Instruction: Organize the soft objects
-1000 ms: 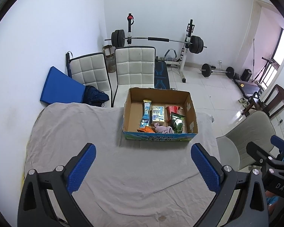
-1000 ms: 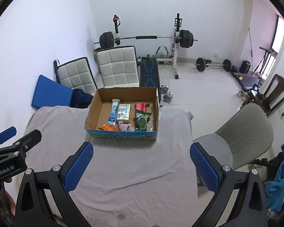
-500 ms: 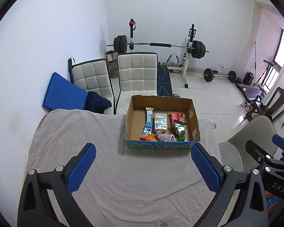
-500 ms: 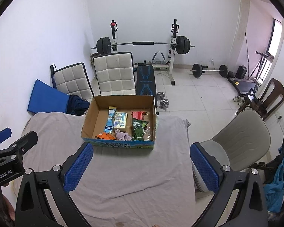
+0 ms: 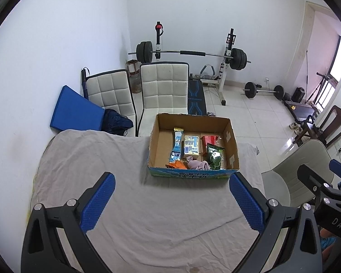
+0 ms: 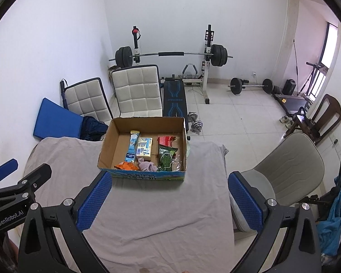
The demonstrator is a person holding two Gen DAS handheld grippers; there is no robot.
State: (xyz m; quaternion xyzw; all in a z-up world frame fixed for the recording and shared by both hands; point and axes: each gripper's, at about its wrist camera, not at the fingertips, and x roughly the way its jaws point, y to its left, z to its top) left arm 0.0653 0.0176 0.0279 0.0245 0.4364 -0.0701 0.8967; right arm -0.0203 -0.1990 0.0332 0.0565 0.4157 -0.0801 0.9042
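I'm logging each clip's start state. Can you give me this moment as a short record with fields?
surface: table under a grey cloth
container: open cardboard box at the far side
box contents: lilac cloth, orange packet, green pouch, blue sachet, small carton, red packet
left gripper: open, empty, short of the box
right gripper: open, empty
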